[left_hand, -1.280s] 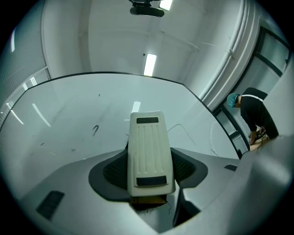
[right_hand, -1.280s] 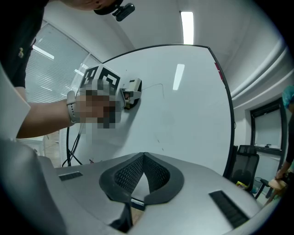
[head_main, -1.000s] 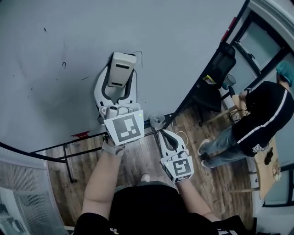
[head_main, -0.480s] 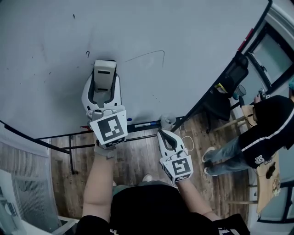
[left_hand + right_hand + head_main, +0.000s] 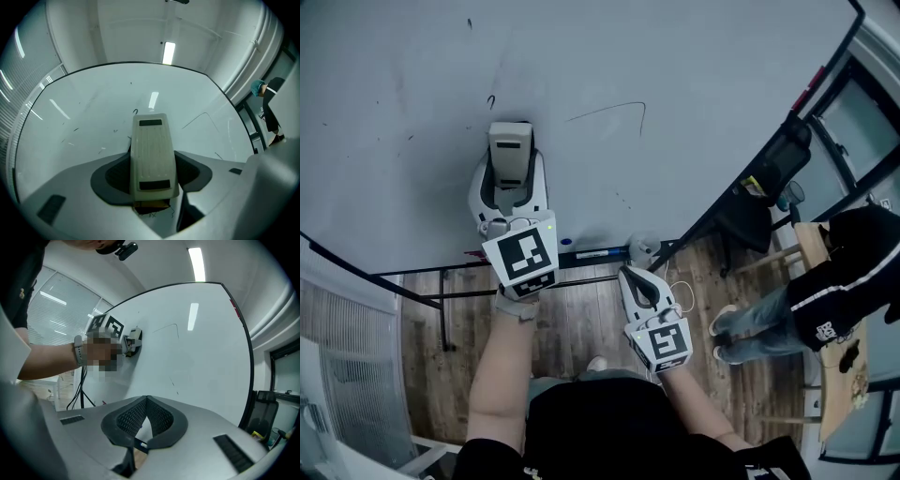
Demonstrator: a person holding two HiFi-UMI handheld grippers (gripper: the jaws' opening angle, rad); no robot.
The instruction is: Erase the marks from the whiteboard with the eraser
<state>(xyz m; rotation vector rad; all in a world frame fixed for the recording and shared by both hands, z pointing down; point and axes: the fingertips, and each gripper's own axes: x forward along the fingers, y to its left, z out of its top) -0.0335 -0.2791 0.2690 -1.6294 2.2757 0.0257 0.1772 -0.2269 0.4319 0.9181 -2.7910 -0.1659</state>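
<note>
Beige plastic eraser (image 5: 511, 148), gripped in the jaws of the left gripper (image 5: 509, 178), has the thin curved black mark (image 5: 609, 113) to its right; jaws of the right gripper (image 5: 637, 277) are closed, empty.

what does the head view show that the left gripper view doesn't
Only the head view shows the right tool, shut and empty, a blue marker near its tip, and the wood floor. Only the left gripper view shows the ceiling light. Both show the whiteboard, the eraser clamped in the left tool, the curved line mark to the eraser's right, and a bystander at the right edge.
</note>
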